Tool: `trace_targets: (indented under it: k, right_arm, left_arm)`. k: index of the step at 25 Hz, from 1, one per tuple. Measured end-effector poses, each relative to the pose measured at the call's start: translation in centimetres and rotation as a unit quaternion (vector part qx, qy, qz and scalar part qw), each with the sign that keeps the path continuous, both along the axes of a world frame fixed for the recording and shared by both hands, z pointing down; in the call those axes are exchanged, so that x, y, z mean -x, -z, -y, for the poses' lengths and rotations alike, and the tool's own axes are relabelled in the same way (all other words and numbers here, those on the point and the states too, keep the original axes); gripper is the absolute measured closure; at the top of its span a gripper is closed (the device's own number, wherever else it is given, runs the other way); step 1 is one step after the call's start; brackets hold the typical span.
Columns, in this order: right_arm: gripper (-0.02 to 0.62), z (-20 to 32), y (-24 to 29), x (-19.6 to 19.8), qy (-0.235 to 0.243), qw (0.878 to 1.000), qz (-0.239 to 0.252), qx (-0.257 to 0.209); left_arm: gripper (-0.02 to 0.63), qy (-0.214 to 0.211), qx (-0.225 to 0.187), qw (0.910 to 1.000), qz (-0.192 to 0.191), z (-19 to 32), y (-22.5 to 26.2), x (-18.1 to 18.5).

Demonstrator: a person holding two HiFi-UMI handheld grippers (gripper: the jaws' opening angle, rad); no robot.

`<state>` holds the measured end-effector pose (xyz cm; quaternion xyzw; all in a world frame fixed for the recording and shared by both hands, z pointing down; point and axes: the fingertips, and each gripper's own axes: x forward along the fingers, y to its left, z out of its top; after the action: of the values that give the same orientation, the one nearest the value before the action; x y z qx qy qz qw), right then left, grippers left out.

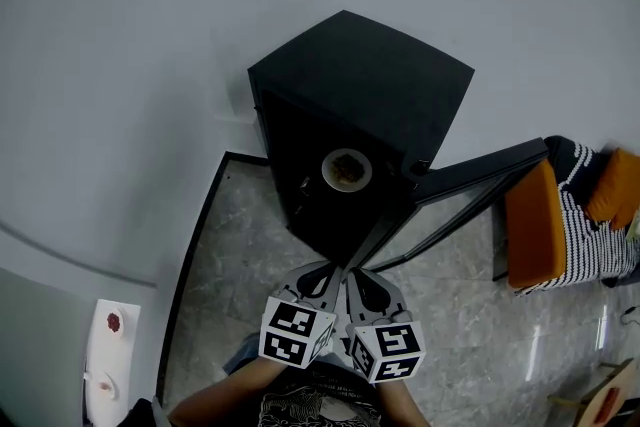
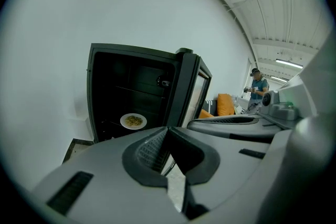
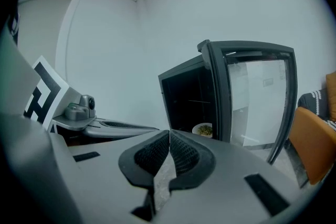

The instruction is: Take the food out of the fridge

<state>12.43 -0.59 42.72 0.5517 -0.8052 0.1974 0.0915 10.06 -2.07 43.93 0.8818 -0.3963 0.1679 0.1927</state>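
Note:
A small black fridge [image 1: 360, 105] stands against the wall, its glass door [image 1: 470, 177] swung open to the right. Inside, on a shelf, sits a white plate of food [image 1: 347, 169], also seen as the plate [image 2: 133, 121] in the left gripper view and partly behind the door frame as the plate [image 3: 202, 129] in the right gripper view. My left gripper [image 1: 325, 277] and right gripper [image 1: 352, 281] hang side by side just in front of the fridge opening, short of the plate. Both are shut with nothing between the jaws.
An orange chair [image 1: 535, 225] with striped cloth stands right of the door. A white shelf with small dishes [image 1: 110, 345] is at lower left. A black floor strip [image 1: 190, 255] runs along the wall. A person [image 2: 257, 86] stands far off in the room.

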Motion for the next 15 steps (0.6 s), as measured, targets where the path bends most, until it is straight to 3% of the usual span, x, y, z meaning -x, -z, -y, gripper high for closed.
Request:
trace_targets:
  k: [15]
  right_arm:
    - [0.572,8.7,-0.5,0.3,-0.055,0.998,-0.017,0.012]
  left_arm:
    - [0.592,-0.046,0.035,0.9976,-0.039,9.7,-1.4,-0.1]
